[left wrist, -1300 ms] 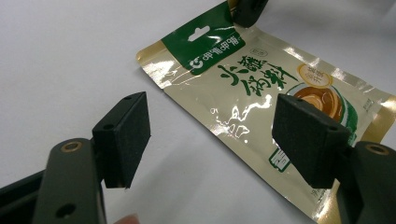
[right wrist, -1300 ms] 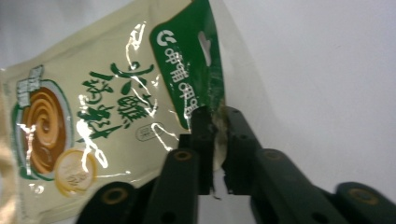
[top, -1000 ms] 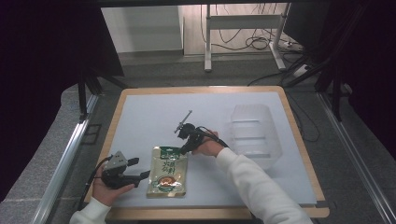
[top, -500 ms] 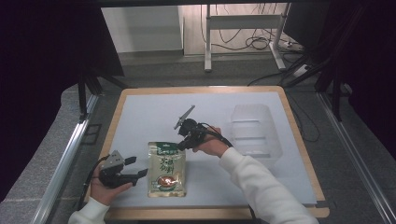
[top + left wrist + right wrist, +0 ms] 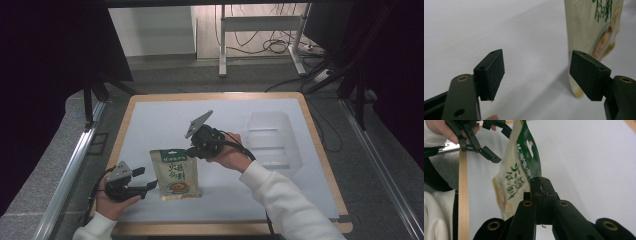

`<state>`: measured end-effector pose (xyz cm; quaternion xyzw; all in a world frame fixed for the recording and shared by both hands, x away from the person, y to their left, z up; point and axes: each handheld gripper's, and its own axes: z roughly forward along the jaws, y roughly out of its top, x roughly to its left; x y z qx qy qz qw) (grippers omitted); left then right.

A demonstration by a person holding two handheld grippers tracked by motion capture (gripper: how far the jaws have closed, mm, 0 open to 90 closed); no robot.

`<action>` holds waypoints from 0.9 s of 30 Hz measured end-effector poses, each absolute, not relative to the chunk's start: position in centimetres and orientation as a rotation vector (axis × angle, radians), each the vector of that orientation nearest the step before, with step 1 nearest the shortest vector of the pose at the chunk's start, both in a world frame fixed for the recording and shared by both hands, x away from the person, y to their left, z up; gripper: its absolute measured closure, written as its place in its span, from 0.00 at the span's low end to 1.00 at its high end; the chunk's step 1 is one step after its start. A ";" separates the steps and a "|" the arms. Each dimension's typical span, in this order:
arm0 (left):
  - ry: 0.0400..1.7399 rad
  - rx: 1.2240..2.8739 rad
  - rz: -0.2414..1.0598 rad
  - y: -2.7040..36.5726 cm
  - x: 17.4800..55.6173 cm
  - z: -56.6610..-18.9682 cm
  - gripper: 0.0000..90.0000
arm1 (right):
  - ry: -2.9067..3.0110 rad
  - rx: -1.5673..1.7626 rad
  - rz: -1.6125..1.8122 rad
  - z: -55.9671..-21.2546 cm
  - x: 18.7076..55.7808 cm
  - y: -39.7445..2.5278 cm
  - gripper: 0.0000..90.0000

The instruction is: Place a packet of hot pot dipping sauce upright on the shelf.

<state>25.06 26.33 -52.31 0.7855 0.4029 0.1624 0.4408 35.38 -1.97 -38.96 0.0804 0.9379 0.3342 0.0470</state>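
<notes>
My right tool (image 5: 192,151) is pinched tight on the top edge of the snack pouch (image 5: 175,173) — in the right gripper view the two black jaws are pressed together with the green strip of the pouch (image 5: 524,167) caught between them. The pouch sits near the front of the white tabletop (image 5: 150,125), a bit to my left of the middle, with its top end held up by my tool and its bottom end down on the tabletop. My left tool (image 5: 145,186) is wide open and holds nothing; it waits just beside the pouch's bottom corner, and in the left gripper view I can see that corner (image 5: 596,32) close to one open jaw, not touching it as far as I can tell. A clear plastic bin (image 5: 272,137) stands well apart on my right side (it looks empty, but it is see-through and hard to be sure). Nobody told me the job, so I am guessing: the grabbing part is done, and the pouch may still need to go somewhere — maybe into that bin.
</notes>
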 end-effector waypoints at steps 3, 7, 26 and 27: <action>1.000 1.944 0.405 26.4 25.1 -52.3 0.31 | 2.840 0.229 1.037 -37.9 35.0 -2.2 1.00; 0.999 1.950 0.400 26.3 25.1 -52.4 0.31 | 2.814 0.206 1.045 -37.2 34.8 -2.3 1.00; 0.998 1.967 0.393 26.0 25.2 -52.6 0.31 | 2.757 0.237 1.049 -34.8 36.4 -4.5 1.00; 0.998 1.967 0.393 26.0 25.2 -52.6 0.31 | 2.756 0.239 1.047 -34.7 36.5 -4.7 1.00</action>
